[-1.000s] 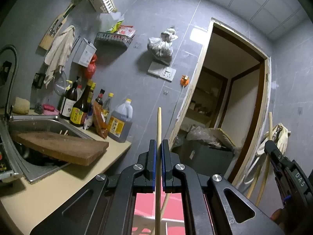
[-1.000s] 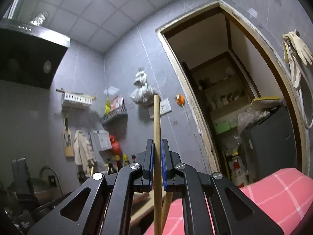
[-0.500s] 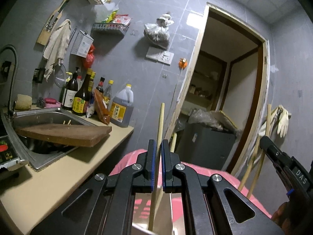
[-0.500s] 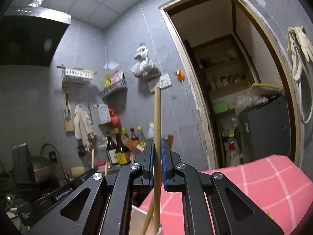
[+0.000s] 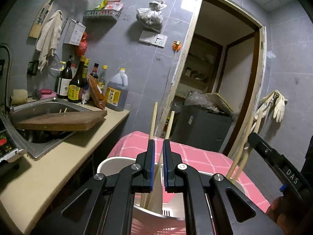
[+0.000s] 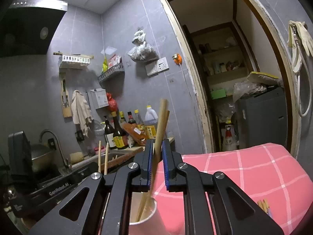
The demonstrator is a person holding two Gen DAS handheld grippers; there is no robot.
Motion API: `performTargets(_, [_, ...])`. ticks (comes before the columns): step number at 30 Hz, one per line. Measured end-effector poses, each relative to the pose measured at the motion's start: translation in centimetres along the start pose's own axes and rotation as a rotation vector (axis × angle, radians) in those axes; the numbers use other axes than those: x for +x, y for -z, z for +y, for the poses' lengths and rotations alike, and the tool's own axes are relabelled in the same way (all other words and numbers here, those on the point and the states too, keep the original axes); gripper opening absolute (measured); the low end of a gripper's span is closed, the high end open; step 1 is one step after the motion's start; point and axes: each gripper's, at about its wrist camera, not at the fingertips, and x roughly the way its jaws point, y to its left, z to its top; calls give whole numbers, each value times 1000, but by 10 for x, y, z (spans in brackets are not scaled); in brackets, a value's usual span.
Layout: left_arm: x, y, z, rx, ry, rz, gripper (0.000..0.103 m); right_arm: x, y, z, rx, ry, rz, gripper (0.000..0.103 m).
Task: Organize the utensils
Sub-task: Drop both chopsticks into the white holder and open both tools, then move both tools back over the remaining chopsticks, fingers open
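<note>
In the left wrist view my left gripper (image 5: 158, 145) is open just above a white holder (image 5: 109, 161); two wooden chopsticks (image 5: 152, 121) stand loose in it, leaning between the fingers. In the right wrist view my right gripper (image 6: 156, 144) is open over a white cup (image 6: 150, 218), and two wooden chopsticks (image 6: 161, 121) lean in the cup, passing through the gap between the fingers. The right gripper's black body (image 5: 277, 164) shows at the right of the left wrist view, with its chopsticks (image 5: 244, 143) beside it.
The containers stand on a pink checked cloth (image 6: 244, 172). To the left are a beige counter (image 5: 49, 168), a steel sink (image 5: 41, 107) with a wooden board (image 5: 64, 120) across it, and several sauce bottles (image 5: 78, 84). An open doorway (image 5: 219, 78) lies behind.
Both grippers came down over the containers and opened. The chopsticks they were pinching now stand loose in the holder and the cup.
</note>
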Motion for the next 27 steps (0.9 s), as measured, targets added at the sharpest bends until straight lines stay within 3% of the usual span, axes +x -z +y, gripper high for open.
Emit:
performTargets(2, [-1, -2, -2, -3, 4, 1, 7, -3, 0, -2, 2, 3, 1, 24])
performTargets(9, [-14, -9, -13, -2, 24, -17, 29, -20, -9, -7, -10, 26, -34, 29])
performTargets(11, [-18, -11, -19, 8, 31, -21, 31, -27, -13, -10, -15, 35, -50, 44])
performTargets(15, [-28, -13, -34, 21, 56, -38, 52, -48, -22, -18, -31, 61, -76, 56])
performTargets(18, [-33, -13, -47, 39, 72, -40, 59, -65, -29, -25, -50, 79, -87, 69])
performTargets(22, [-38, -10, -64, 57, 82, -43, 77, -88, -34, -34, -77, 111, -95, 85])
performTargets(27, [-41, 0, -89, 88, 113, -31, 85, -113, -38, -49, -104, 163, -83, 102])
